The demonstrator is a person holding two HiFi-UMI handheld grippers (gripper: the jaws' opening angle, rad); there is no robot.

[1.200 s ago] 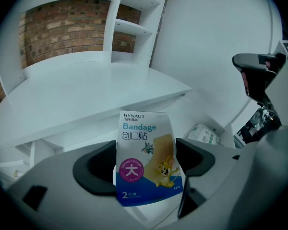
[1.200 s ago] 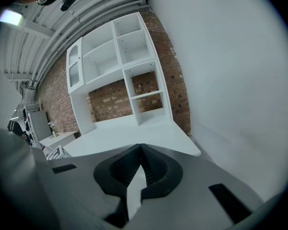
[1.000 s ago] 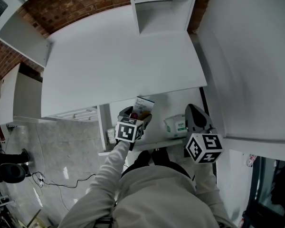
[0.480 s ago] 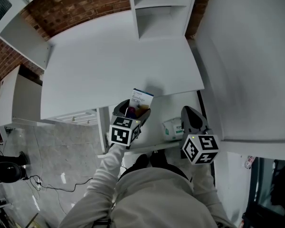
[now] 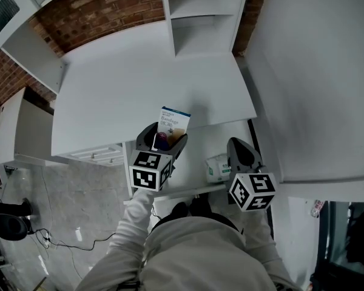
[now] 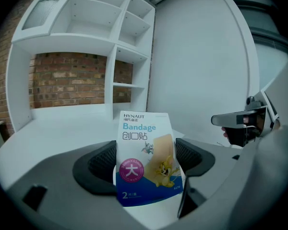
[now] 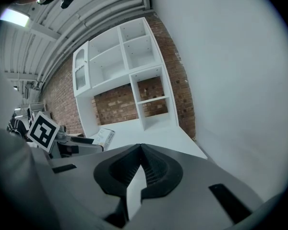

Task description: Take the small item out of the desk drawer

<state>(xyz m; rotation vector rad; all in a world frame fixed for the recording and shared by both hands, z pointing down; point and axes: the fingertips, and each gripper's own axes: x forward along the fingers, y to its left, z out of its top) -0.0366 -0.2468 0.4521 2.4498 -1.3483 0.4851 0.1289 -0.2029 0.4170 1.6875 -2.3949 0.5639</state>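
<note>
Over the front edge of the white desk, the left gripper holds a small bandage box upright, its jaws pressed against the box's two sides. The left gripper view shows the box face-on, white above and blue below, with the word "Bandage", a purple disc and cartoon figures. Its bottom edge dips behind the gripper body, and the finer print is too small to read. The box is lifted clear of the open drawer, which juts out from under the desk. The drawer's back part is hidden beneath the desk top, and its front is partly covered by the person's sleeves and torso.

The right gripper hovers over the drawer's right side with its jaws closed together on nothing, as its own view shows. Just beside it in the drawer lies a white packet with green print, partly covered by that gripper and its label illegible. Both hands are hidden behind the marker cubes. A white shelf unit stands at the desk's back against a brick wall.
</note>
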